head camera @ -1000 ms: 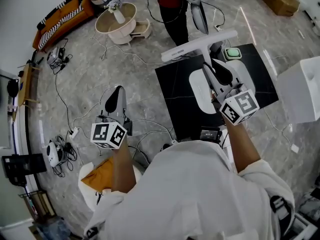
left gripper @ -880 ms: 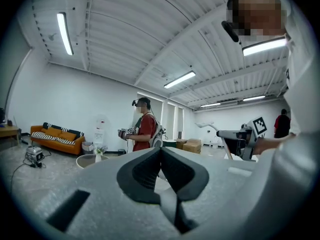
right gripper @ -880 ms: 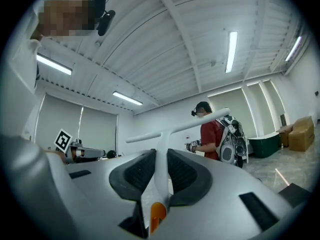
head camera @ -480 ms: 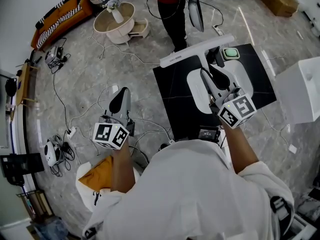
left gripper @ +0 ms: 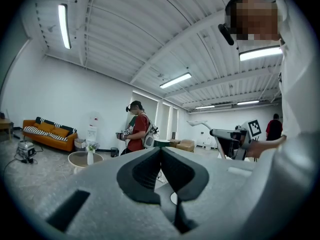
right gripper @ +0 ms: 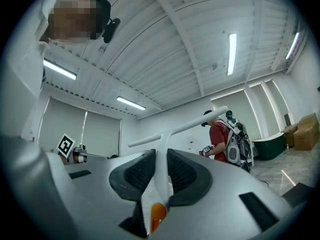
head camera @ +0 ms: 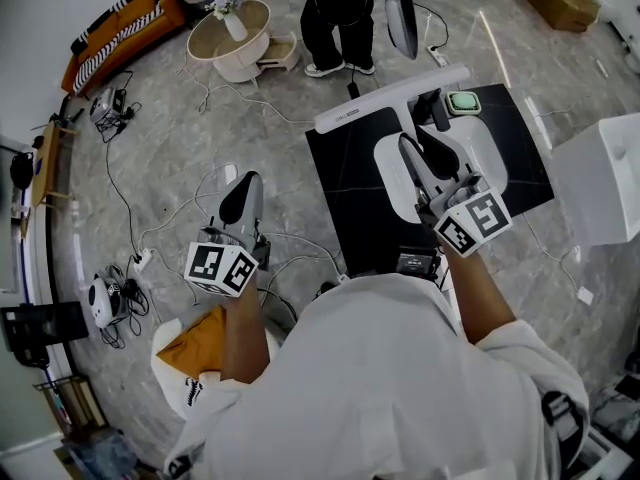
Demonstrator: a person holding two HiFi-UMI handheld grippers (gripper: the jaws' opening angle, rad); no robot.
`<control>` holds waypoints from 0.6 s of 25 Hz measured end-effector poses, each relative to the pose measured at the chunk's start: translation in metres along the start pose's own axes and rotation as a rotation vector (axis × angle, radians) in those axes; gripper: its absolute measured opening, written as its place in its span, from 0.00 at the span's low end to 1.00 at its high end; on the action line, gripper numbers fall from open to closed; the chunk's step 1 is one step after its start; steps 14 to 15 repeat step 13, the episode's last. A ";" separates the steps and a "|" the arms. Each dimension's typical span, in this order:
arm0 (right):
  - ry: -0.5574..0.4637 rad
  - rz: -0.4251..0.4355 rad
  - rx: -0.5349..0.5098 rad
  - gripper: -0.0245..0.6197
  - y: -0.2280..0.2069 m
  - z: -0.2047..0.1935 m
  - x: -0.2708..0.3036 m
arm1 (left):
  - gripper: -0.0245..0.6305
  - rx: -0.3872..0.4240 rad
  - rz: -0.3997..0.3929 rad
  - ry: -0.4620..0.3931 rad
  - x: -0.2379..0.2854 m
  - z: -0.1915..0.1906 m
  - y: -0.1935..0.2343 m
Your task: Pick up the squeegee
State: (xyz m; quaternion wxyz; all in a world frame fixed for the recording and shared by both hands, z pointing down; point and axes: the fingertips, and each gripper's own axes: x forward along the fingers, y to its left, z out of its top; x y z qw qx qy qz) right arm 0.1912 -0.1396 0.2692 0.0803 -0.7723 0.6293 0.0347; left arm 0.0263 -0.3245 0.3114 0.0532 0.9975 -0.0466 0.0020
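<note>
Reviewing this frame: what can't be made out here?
- Lower end of the squeegee handle: in the head view, covered by the right gripper; in the right gripper view, sunk between the jaws.
- Small green object on the black table: head view, too small to identify.

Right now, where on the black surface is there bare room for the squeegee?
Free: the left strip of the black surface, between its edge and the white tray. Crowded: the far corner by the green pad; the floor beyond carries cables.

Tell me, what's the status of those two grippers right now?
Right gripper shut on squeegee handle. Left gripper shut, empty. Person standing just beyond it.
</note>
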 end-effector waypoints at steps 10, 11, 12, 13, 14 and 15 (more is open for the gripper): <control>-0.010 0.006 0.015 0.16 0.000 -0.003 -0.001 | 0.06 -0.008 -0.026 0.003 0.001 -0.006 -0.005; -0.010 0.009 0.016 0.16 0.000 -0.003 0.000 | 0.06 -0.009 -0.027 0.002 0.002 -0.005 -0.005; -0.010 0.011 0.017 0.16 0.000 -0.003 0.000 | 0.06 -0.010 -0.028 0.000 0.003 -0.005 -0.005; -0.010 0.014 0.019 0.16 0.000 -0.003 0.001 | 0.06 -0.012 -0.029 -0.001 0.003 -0.005 -0.005; -0.010 0.014 0.019 0.16 0.000 -0.003 0.001 | 0.06 -0.012 -0.029 -0.001 0.003 -0.005 -0.005; -0.010 0.014 0.019 0.16 0.000 -0.003 0.001 | 0.06 -0.012 -0.029 -0.001 0.003 -0.005 -0.005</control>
